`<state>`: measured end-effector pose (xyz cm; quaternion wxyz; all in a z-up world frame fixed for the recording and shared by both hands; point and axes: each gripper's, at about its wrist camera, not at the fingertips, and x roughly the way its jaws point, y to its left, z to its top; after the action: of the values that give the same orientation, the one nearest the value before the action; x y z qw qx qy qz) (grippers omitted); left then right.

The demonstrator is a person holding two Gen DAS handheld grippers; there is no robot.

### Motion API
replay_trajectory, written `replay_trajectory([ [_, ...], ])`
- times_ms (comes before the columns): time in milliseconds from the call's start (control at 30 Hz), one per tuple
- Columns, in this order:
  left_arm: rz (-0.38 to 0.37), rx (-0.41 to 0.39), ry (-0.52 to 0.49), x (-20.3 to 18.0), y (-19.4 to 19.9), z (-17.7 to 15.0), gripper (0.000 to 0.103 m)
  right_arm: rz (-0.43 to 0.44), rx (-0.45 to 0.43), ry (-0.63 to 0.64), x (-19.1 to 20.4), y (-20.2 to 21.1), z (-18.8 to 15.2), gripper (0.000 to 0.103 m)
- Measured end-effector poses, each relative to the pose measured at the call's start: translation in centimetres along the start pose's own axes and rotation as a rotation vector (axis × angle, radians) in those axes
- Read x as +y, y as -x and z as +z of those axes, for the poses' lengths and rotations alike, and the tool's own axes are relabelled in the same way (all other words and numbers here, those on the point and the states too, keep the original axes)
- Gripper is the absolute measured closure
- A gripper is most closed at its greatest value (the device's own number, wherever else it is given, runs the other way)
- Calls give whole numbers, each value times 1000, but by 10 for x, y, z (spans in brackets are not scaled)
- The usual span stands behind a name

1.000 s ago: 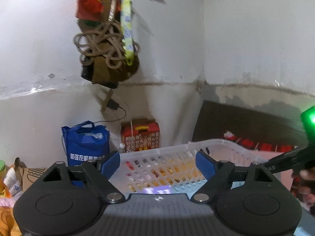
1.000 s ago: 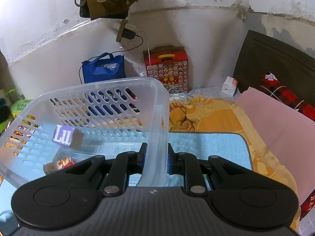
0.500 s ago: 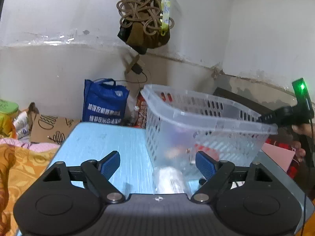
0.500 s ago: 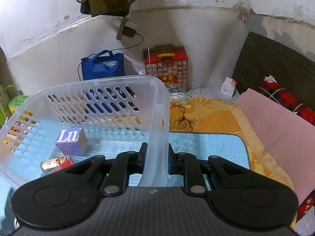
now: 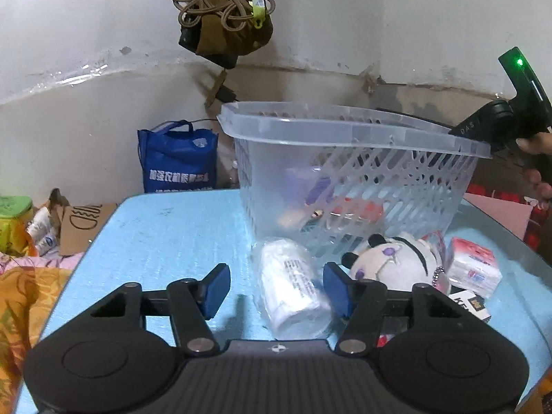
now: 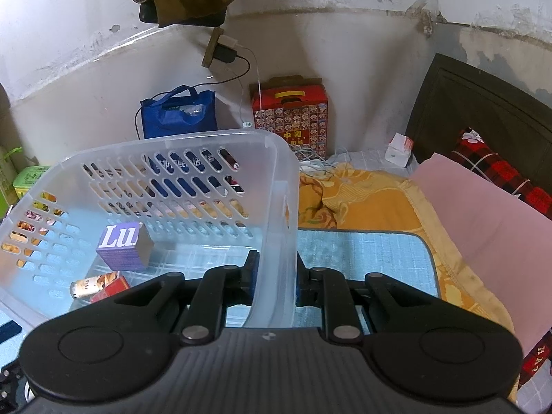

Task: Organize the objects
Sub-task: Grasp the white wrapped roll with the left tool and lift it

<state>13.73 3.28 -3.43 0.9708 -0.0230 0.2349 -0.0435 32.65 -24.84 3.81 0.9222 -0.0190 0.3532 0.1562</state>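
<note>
My left gripper (image 5: 276, 288) is closing, its blue pads either side of the clear bottle (image 5: 293, 289) without pressing it; the bottle lies just in front of the basket (image 5: 345, 131). My right gripper (image 6: 276, 281) is clamped on the basket (image 6: 276, 227) wall. A purple box (image 6: 124, 246) sits inside the basket.

Left tool (image 5: 276, 289): black ribbed body, blue pads, silver screws.

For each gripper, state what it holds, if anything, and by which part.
The right gripper pinches the basket by its side wall. The left gripper holds nothing yet: it is closing around the white bottle.
</note>
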Motion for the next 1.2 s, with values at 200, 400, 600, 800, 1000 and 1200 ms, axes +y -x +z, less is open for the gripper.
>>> replay_trajectory([
  [200, -6, 6, -24, -8, -6, -5, 39, 7, -6, 1, -1, 0, 0, 82],
  [400, -57, -2, 23, -2, -5, -12, 51, 10, -15, -2, -1, -1, 0, 82],
  [600, -43, -30, -33, -12, -1, -18, 51, 9, -16, -2, -1, -1, 0, 82],
  [800, -39, -43, -26, -12, 1, -17, 53, 21, 2, 4, 1, -6, -1, 88],
  [1000, -34, -98, -1, -5, 13, -15, 55, 8, 0, 15, 5, -5, -1, 90],
  [1200, -40, -116, -2, -7, 20, -16, 55, 2, 3, 16, 7, -5, -1, 90],
])
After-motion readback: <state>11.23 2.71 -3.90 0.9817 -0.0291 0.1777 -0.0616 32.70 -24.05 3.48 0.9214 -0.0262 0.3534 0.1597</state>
